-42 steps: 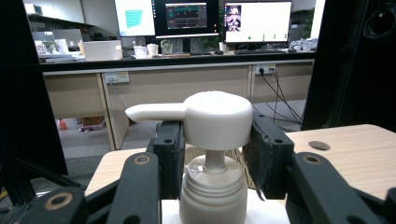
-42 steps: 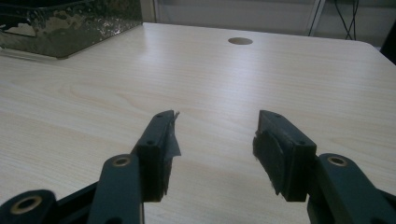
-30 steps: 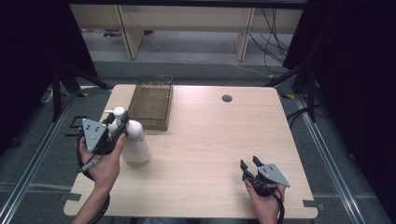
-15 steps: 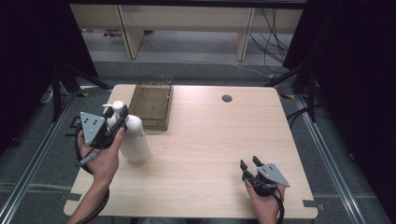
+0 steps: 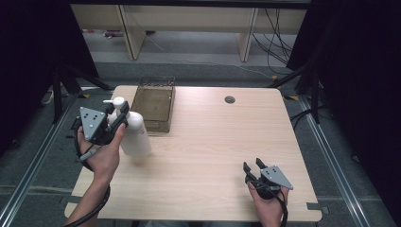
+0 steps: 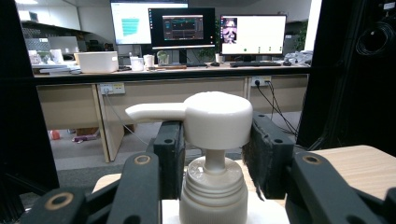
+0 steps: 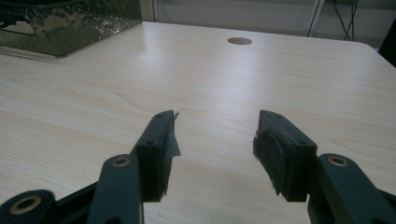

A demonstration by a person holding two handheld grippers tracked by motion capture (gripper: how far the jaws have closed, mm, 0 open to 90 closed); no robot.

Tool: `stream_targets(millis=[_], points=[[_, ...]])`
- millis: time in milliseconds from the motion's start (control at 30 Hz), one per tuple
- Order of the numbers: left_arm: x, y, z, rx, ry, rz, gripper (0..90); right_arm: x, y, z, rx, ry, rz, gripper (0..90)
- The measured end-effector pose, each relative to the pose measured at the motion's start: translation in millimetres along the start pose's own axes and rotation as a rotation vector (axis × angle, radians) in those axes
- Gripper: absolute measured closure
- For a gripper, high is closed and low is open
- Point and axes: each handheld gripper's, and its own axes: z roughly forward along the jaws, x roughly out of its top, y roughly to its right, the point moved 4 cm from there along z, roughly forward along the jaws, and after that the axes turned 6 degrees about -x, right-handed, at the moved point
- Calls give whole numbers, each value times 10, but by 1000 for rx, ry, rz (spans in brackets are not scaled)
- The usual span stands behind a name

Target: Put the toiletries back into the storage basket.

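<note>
A white pump bottle (image 5: 137,136) is at the table's left, beside the wire basket (image 5: 156,126). My left gripper (image 5: 120,115) is shut on its neck just under the pump head. In the left gripper view the jaws press on both sides of the pump bottle (image 6: 217,116), with its spout pointing left, and the left gripper (image 6: 215,154) is level. The bottle seems to hang slightly above the wood, with a shadow beneath it. My right gripper (image 5: 253,166) rests low near the table's front right, open and holding nothing. In its own view the right gripper (image 7: 215,135) has bare wood between the jaws.
The brown wire basket (image 7: 70,28) stands at the back left of the light wooden table (image 5: 213,142). A round cable hole (image 5: 230,100) sits near the far edge. Dark curtains and metal floor rails flank the table. Desks and monitors stand beyond it.
My left gripper has carried the pump bottle a little upward and farther away, toward the basket. The right gripper has stayed where it was.
</note>
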Motion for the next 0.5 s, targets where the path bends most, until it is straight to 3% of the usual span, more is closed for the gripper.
stream_targets(millis=[500], points=[[117,-57,82,4,10,5,596,0,9,-7,0,-3,-4,479]])
